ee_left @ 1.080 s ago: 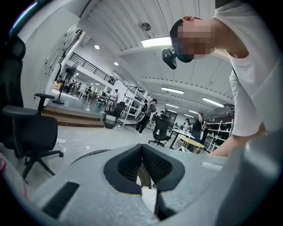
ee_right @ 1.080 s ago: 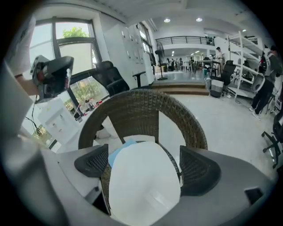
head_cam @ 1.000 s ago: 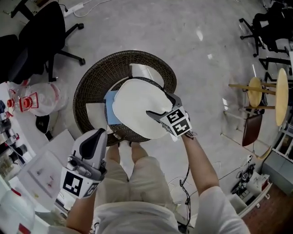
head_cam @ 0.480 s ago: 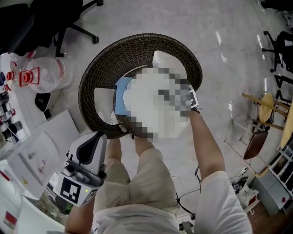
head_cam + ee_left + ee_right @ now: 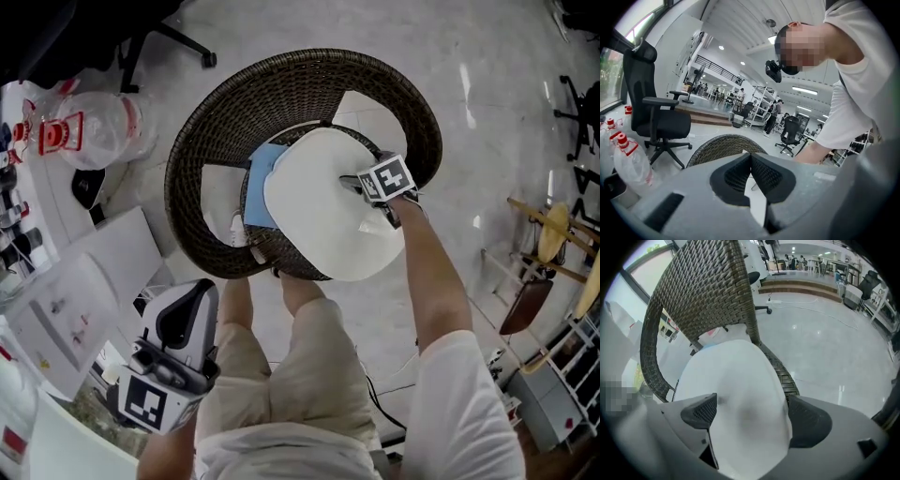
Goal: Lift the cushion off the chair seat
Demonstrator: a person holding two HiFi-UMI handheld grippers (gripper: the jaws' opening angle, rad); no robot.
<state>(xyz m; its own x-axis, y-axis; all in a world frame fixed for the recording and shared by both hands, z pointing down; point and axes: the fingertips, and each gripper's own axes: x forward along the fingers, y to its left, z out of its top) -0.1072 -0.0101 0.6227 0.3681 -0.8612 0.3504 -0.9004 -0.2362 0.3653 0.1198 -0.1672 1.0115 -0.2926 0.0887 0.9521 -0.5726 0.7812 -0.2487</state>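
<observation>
Chair seat (image 5: 281, 265): largely covered by the cushion (image 5: 323, 202).
Blue pad (image 5: 262, 185): right part hidden under the cushion.
Office chair (image 5: 56, 23): cut off by the head view's top edge.

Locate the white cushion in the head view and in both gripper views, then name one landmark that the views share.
Head view: the white cushion lies at centre, over the wicker chair, with the right gripper on its right edge.
Left gripper view: not clearly in it.
Right gripper view: lower centre, filling the gap between the fingers.
Shared landmark: the wicker chair's woven backrest, which shows in all three views.
</observation>
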